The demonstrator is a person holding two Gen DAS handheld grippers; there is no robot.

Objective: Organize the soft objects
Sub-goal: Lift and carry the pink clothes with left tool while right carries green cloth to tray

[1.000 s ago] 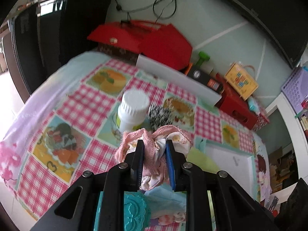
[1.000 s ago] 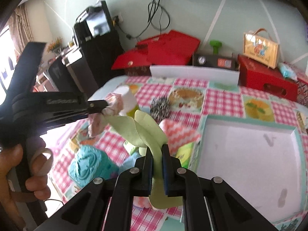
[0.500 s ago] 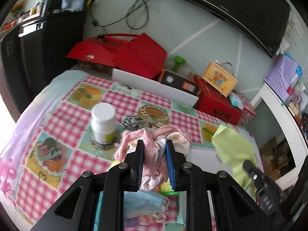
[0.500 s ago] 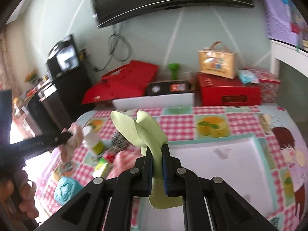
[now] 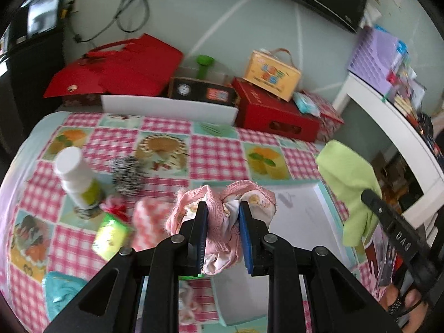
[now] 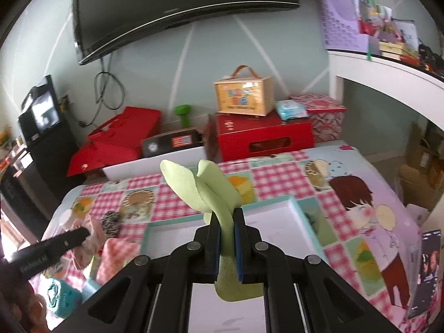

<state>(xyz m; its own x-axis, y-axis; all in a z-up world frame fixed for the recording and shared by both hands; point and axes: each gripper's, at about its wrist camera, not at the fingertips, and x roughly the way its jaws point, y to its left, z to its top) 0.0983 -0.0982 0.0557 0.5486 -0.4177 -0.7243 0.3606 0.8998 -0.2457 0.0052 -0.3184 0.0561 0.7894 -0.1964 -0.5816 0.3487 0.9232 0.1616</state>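
Observation:
My left gripper [image 5: 221, 208] is shut on a pink lace garment [image 5: 219, 227] and holds it in the air at the left edge of the white tray [image 5: 299, 208]. My right gripper [image 6: 227, 216] is shut on a light green cloth [image 6: 213, 191] and holds it above the tray [image 6: 266, 216]. The green cloth [image 5: 349, 183] also shows at the right in the left wrist view. A pink chevron cloth [image 5: 148, 222], a zebra-print roll [image 5: 126, 176], a teal soft item [image 5: 59, 291] and a yellow-green packet [image 5: 111, 236] lie on the checked tablecloth.
A white bottle [image 5: 76, 177] stands at the left of the table. A long white box [image 5: 169, 108], red boxes [image 5: 274, 111] and a yellow case [image 5: 272, 75] line the back. A white shelf [image 6: 388, 72] stands at the right.
Both grippers have swung to the right with their cloths held. The green cloth has moved from beside the pile to above the white tray. The pink garment now hangs at the tray's edge.

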